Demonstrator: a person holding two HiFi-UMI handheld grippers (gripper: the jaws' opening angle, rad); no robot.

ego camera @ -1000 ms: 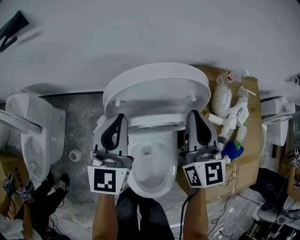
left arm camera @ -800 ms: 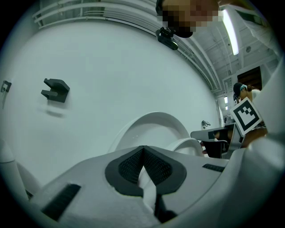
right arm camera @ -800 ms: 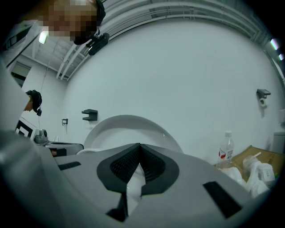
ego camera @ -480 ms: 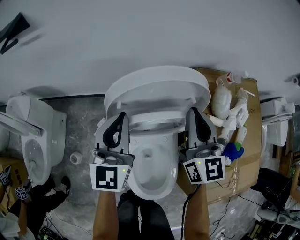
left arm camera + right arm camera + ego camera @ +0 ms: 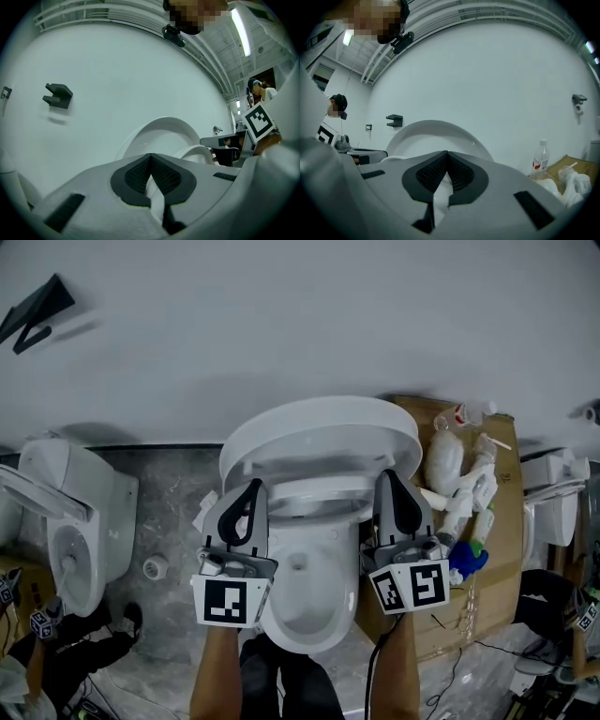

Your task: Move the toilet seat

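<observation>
The left gripper (image 5: pixel 250 486) and right gripper (image 5: pixel 390 476) both have their jaws pressed together, empty — one at each side of the toilet seat (image 5: pixel 319 491). The lid (image 5: pixel 319 432) stands raised behind.

White toilet seat (image 5: pixel 319 491), grey marbled floor (image 5: pixel 169 512), brown cardboard box (image 5: pixel 502 563) (one blue item (image 5: pixel 466 559)).

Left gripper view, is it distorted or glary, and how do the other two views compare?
Left gripper view: heavy fisheye with black corners, and the ceiling light strip blows out. Right gripper view: same fisheye and dark rim, even light, plastic bottle fairly sharp. Head view: soft, even light, wall bracket slightly blurred with a faint shadow.
</observation>
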